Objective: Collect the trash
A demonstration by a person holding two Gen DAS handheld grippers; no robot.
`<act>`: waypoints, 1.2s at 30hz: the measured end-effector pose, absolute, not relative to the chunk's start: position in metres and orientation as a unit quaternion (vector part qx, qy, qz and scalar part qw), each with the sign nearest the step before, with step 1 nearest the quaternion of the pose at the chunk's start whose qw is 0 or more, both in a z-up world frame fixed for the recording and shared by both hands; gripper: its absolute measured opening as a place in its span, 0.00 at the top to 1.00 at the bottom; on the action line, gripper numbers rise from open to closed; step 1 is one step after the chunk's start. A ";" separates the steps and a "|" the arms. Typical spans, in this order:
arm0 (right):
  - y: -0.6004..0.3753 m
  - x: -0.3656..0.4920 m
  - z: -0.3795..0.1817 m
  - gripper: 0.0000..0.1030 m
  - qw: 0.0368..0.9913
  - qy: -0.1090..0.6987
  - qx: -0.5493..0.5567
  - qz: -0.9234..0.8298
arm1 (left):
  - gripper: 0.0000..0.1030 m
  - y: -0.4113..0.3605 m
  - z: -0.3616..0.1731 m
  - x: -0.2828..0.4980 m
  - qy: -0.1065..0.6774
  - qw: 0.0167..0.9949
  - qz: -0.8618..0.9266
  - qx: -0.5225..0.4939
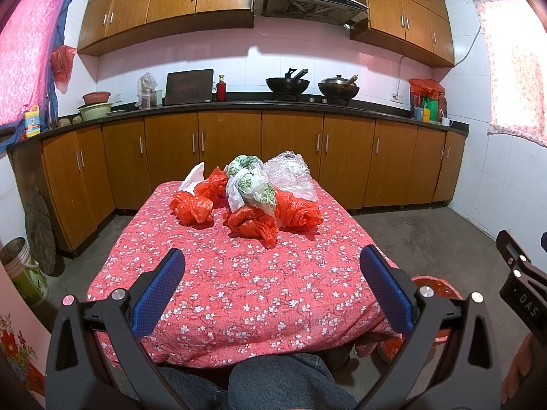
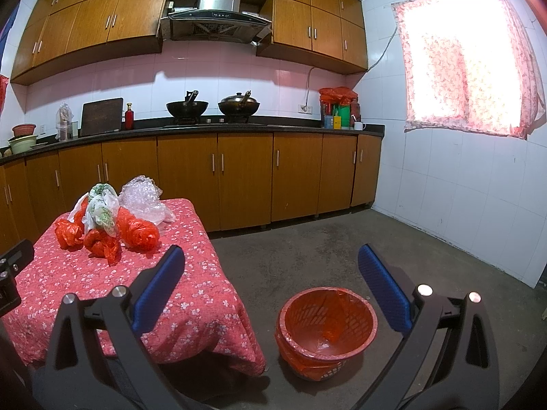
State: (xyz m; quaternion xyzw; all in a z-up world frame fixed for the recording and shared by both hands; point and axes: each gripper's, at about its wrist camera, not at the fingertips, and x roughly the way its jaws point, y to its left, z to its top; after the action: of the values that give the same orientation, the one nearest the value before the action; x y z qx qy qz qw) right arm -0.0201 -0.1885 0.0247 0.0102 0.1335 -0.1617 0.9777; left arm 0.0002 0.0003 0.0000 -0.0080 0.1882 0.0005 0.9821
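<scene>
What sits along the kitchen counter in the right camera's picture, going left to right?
Stacked basins → cutting board → red bottle → black wok → lidded wok → white mug.

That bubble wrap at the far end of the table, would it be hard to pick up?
Probably easy. The bubble wrap lies crumpled and puffy, so it is likely very light and squashy. Its loose folds should give the fingers something to pinch, though the glossy film may slip, and it could spring open once lifted.
</scene>
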 end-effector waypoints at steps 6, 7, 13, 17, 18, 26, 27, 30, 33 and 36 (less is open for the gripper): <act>-0.189 -0.020 0.024 0.04 0.978 0.134 0.011 -0.162 | 0.02 0.000 0.000 0.000 0.188 0.982 0.000 -0.008; -0.189 -0.019 0.024 0.04 0.977 0.134 0.011 -0.163 | 0.02 0.000 0.000 0.000 0.188 0.982 0.000 -0.008; -0.191 -0.019 0.025 0.04 0.978 0.136 0.012 -0.161 | 0.02 0.000 0.000 0.000 0.188 0.982 0.000 -0.008; -0.190 -0.019 0.023 0.04 0.978 0.137 0.014 -0.158 | 0.02 0.000 0.000 0.000 0.188 0.982 0.000 -0.008; -0.188 -0.017 0.022 0.04 0.978 0.137 0.015 -0.158 | 0.02 0.000 0.000 0.000 0.188 0.982 0.000 -0.008; -0.188 -0.016 0.023 0.04 0.978 0.142 0.018 -0.150 | 0.02 0.000 0.000 0.000 0.189 0.982 0.002 -0.011; -0.187 -0.016 0.023 0.04 0.979 0.142 0.018 -0.147 | 0.02 0.000 0.000 0.001 0.190 0.982 0.002 -0.012; -0.187 -0.013 0.024 0.04 0.979 0.142 0.018 -0.143 | 0.02 -0.002 -0.001 0.005 0.191 0.981 0.004 -0.015; -0.186 -0.007 0.025 0.04 0.980 0.140 0.017 -0.137 | 0.02 0.006 -0.001 0.006 0.195 0.981 0.010 -0.016; -0.179 0.005 0.027 0.04 0.981 0.139 0.008 -0.133 | 0.02 0.010 -0.004 0.013 0.202 0.979 0.022 -0.016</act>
State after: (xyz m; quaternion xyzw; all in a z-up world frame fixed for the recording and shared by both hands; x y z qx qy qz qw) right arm 0.0050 -0.1792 0.0269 0.0075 0.1386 -0.1335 0.9813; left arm 0.0127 0.0101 -0.0042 -0.0165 0.2024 0.0215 0.9789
